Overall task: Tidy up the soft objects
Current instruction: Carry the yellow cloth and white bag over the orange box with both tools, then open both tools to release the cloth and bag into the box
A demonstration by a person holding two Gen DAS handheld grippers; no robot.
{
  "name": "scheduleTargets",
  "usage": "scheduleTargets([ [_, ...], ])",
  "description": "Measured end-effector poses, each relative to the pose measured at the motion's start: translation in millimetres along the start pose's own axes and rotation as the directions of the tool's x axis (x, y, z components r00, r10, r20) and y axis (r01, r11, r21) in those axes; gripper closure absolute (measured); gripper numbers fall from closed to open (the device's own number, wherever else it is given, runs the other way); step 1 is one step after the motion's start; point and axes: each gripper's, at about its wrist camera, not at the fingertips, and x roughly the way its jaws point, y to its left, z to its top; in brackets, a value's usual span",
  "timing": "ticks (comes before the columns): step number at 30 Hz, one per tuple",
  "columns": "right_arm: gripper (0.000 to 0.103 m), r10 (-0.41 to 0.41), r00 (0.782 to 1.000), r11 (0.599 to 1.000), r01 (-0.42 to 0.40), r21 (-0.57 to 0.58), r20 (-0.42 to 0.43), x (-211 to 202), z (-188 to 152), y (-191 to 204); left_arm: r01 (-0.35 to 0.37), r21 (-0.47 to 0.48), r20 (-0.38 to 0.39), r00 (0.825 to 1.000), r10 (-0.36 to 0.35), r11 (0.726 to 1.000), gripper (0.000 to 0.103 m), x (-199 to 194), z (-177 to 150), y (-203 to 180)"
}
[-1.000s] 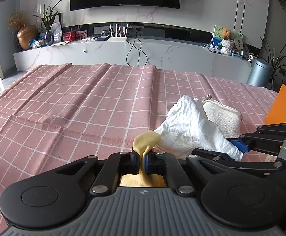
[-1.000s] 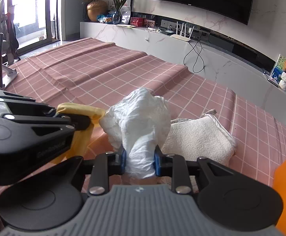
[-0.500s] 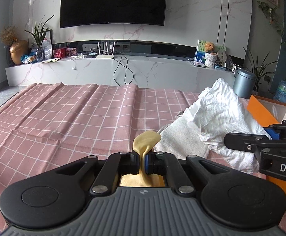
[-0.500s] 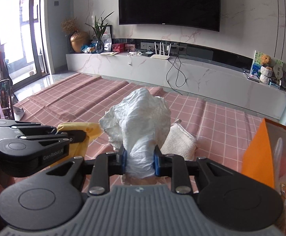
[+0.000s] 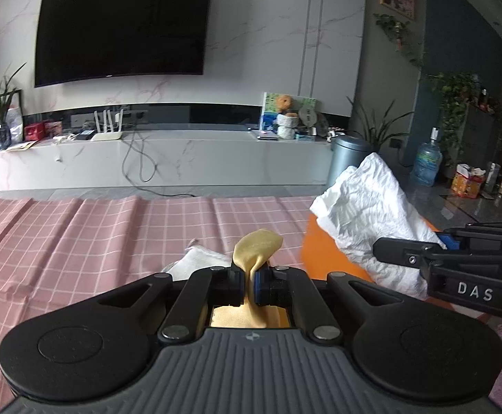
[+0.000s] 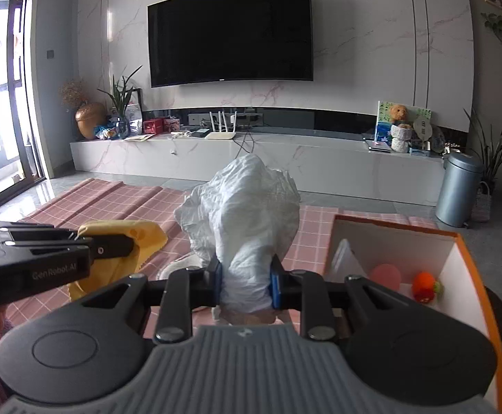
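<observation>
Both grippers have risen off the pink checked tablecloth [image 5: 78, 241]. Left gripper [image 5: 249, 281] pinches yellow cloth [image 5: 257, 245]; right gripper [image 6: 245, 284] clamps crumpled white cloth [image 6: 247, 214], held beside the orange box [image 6: 471, 276]. White towel [image 5: 195, 262] lies on the tablecloth below.

The left gripper [image 5: 249, 284], black with blue pads, held a plain yellow cloth [image 5: 257, 246], and the right gripper [image 6: 245, 284], also black with blue pads, held a crinkled white cloth [image 6: 247, 220]. The tablecloth [image 5: 95, 231] was pink with a grid of thin white lines, and a white towel [image 5: 195, 262] lay on it. The box [image 6: 471, 276] was orange outside and white inside, containing a pale pink ball [image 6: 385, 276] and an orange toy [image 6: 423, 286].
</observation>
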Motion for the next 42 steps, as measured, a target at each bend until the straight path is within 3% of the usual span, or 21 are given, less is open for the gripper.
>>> scheduleTargets([
  [7,0.078,-0.112,0.993,0.993,0.111,-0.037,-0.027,-17,2,-59,0.159,0.112,-0.016,0.987,-0.158,0.981,0.098,37,26,-64],
  [14,0.078,-0.232,0.964,0.972,0.224,-0.073,-0.131,5,0,-125,0.244,0.233,-0.082,0.969,-0.231,0.941,0.098,86,33,-121],
  [22,0.078,-0.284,0.925,0.956,0.256,-0.14,-0.251,62,-8,-171,0.274,0.283,-0.179,0.957,-0.23,0.919,0.098,140,27,-142],
  [33,0.076,-0.308,0.889,0.946,0.247,-0.211,-0.339,112,-26,-183,0.287,0.332,-0.276,0.94,-0.198,0.899,0.097,179,14,-152],
  [37,0.073,-0.314,0.876,0.943,0.242,-0.228,-0.367,121,-31,-185,0.302,0.328,-0.309,0.93,-0.2,0.895,0.093,185,8,-152],
  [41,0.064,-0.315,0.878,0.939,0.233,-0.253,-0.362,121,-29,-180,0.297,0.324,-0.319,0.928,-0.192,0.898,0.09,187,5,-152],
  [42,0.061,-0.317,0.877,0.937,0.233,-0.258,-0.36,120,-29,-179,0.294,0.323,-0.319,0.929,-0.188,0.9,0.084,187,6,-153],
])
